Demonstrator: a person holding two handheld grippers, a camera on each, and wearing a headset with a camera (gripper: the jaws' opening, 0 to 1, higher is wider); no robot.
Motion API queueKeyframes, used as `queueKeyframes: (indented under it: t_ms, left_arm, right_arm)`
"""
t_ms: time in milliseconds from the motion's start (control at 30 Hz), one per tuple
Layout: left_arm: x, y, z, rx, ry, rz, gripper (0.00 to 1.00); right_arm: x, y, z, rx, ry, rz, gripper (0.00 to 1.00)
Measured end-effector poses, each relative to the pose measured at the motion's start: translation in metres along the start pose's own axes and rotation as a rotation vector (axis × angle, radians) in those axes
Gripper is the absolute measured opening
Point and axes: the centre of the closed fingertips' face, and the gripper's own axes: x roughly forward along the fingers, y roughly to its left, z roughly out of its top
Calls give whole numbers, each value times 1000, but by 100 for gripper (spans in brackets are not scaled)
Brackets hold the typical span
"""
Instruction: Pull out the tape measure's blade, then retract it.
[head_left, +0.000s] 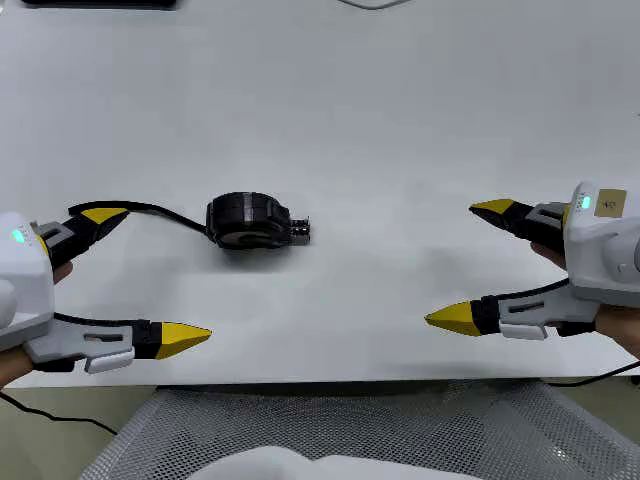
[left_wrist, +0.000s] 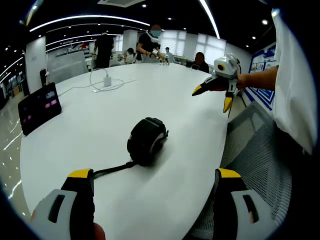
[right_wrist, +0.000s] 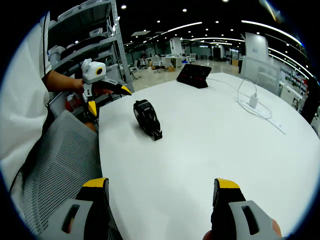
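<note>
While the left claw (head_left: 165, 272) gapes, the tape measure (head_left: 250, 222) lies nearby.

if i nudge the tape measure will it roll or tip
The tape measure seems to stand on its narrow edge, so a sideways push may tip it. Being rounded, it could also rock. Its thin strap looks floppy.

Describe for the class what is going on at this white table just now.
A person holds tongs in each hand over a white table. The left tongs and the right tongs are both open and hold nothing. A black tape measure lies on the table between them, nearer the left tongs. Its blade is in, with just the end hook showing on the side toward the right tongs. Its black strap trails toward the left tongs. The pull has not yet begun.
</note>
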Motion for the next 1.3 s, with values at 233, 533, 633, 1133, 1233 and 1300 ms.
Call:
queueKeyframes:
  t_ms: [233,533,633,1133,1233,1300]
  left_arm:
    - [0,0,-1,0,5,0,99]
    - [0,0,-1,-14,5,-2,99]
    - [0,0,-2,-11,12,-2,99]
    - [4,2,-1,-1,18,-9,98]
    - [6,3,0,1,18,-10,98]
    - [7,3,1,7,21,-12,98]
  right_arm:
    - [1,1,0,-6,1,3,85]
    - [2,0,1,-17,0,-1,87]
    - [2,-1,1,-13,0,-1,86]
    - [6,0,-1,-21,17,8,83]
    - [9,-1,1,-29,18,12,83]
    - [11,-1,1,-35,19,15,83]
